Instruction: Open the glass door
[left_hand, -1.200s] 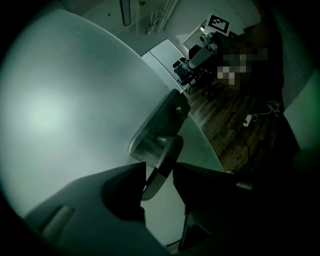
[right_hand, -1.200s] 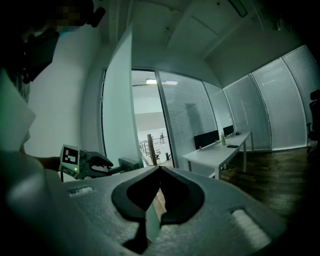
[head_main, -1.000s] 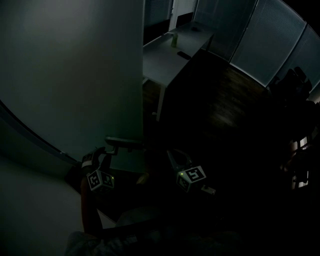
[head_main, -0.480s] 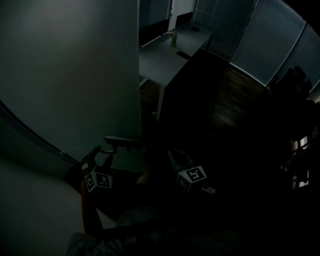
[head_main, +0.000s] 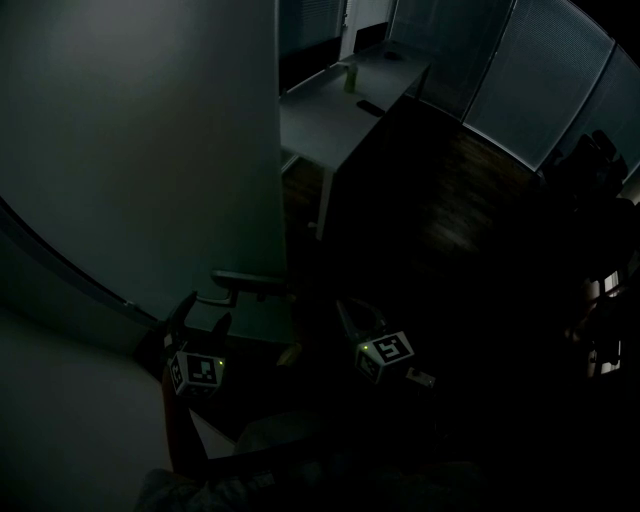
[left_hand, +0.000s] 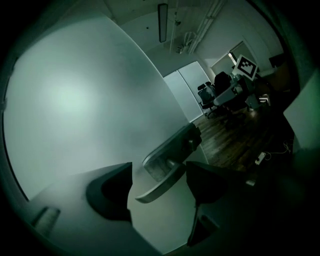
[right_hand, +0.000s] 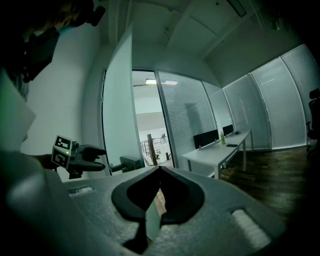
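Since a second ago: the left claw (head_main: 203, 318) has come off the lever handle (head_main: 250, 284) and now sits nearer and lower in the head view. Its marker cube (head_main: 198, 373) has rolled. Its jaws have just been opening and now stand spread wide. In the left gripper view the lever (left_hand: 160, 186) shows in the gap between them, touched by neither. The free edge of the glass door (head_main: 150, 150) has drifted slightly left. The right claw (head_main: 350, 308) has not shifted, jaws pressed together, nothing pinched.

Door: frosted pane, left of scene, ajar, with a lit corridor showing past its edge in the right gripper view.

Room: dim. White bench (head_main: 330, 115) far centre, carrying a green bottle (head_main: 350, 78) and a dark flat item. Dark wooden floor (head_main: 450, 200). Slatted blinds (head_main: 540, 80) along the far right wall. Office chairs (head_main: 590, 160) at right.
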